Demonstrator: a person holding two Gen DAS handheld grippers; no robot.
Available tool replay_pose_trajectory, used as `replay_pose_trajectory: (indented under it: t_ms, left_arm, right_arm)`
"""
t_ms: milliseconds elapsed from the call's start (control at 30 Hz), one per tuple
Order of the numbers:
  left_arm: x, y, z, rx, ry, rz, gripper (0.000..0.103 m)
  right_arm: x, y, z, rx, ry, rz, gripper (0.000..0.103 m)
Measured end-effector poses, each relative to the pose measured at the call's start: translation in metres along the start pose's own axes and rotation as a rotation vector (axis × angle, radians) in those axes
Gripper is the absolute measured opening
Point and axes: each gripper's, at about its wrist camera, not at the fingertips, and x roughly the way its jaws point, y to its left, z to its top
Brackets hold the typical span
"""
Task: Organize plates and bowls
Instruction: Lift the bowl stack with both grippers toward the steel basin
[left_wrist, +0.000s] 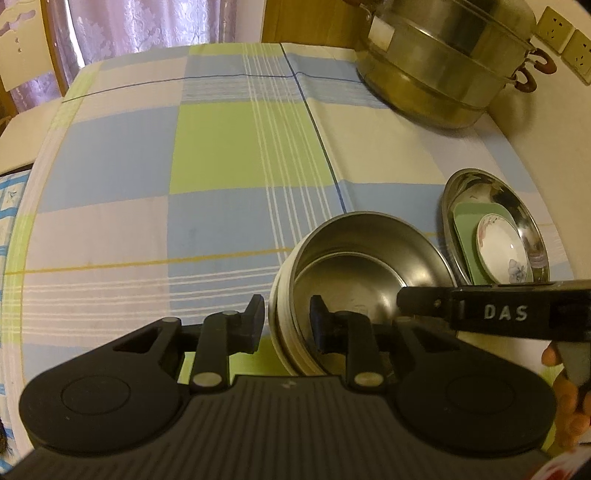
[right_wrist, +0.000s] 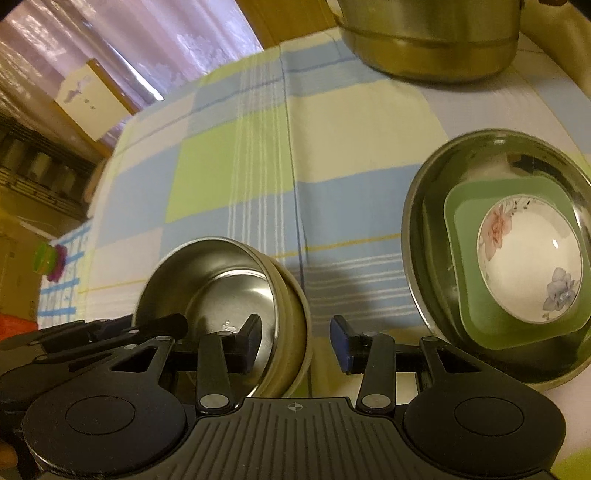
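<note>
Checked cloth covers the counter (left_wrist: 221, 147), with a steamer pot (left_wrist: 443, 66) at the far edge. Left tongs (left_wrist: 286, 325) straddle the near wall of the steel bowl (left_wrist: 354, 266), jaws not fully clenched. Right tongs (right_wrist: 295, 338) straddle its opposite wall, released. Close squarely on one wall before lifting toward the steel plate (right_wrist: 424, 221) holding the green dish (right_wrist: 465, 295) and floral bowl (right_wrist: 528, 258). Bowl's base is hidden; pad contact is unclear.

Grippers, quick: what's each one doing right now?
Left gripper: jaws straddle the steel bowl's rim; clamped or not, cannot tell.
Right gripper: open, straddling the same bowl's rim, holding nothing.
</note>
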Motion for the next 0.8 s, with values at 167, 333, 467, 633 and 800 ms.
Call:
replay_pose_trajectory:
  t_ms: [167, 333, 467, 633, 800]
  left_arm:
    - [0.008, 0.0, 0.0006, 0.002, 0.019, 0.002, 0.021]
    - [0.0087, 0.0003, 0.0016, 0.021, 0.024, -0.001, 0.021]
    - [0.0104, 0.0004, 0.003, 0.036, 0.034, -0.01, 0.022]
    - [0.0113, 0.0005, 0.0028, 0.055, 0.031, -0.015, 0.022]
    - [0.0109, -0.0012, -0.0006, 0.071, 0.013, -0.017, 0.021]
  right_arm:
    - [0.005, 0.0021, 0.0006, 0.002, 0.02, -0.012, 0.026]
    - [0.0065, 0.0063, 0.0012, -0.008, 0.025, -0.039, 0.024]
    - [0.0078, 0.0051, 0.0036, 0.008, 0.044, -0.035, 0.024]
    - [0.0091, 0.0015, 0.0051, 0.029, 0.051, -0.016, 0.025]
    - [0.0087, -0.0037, 0.0031, 0.052, 0.035, 0.008, 0.025]
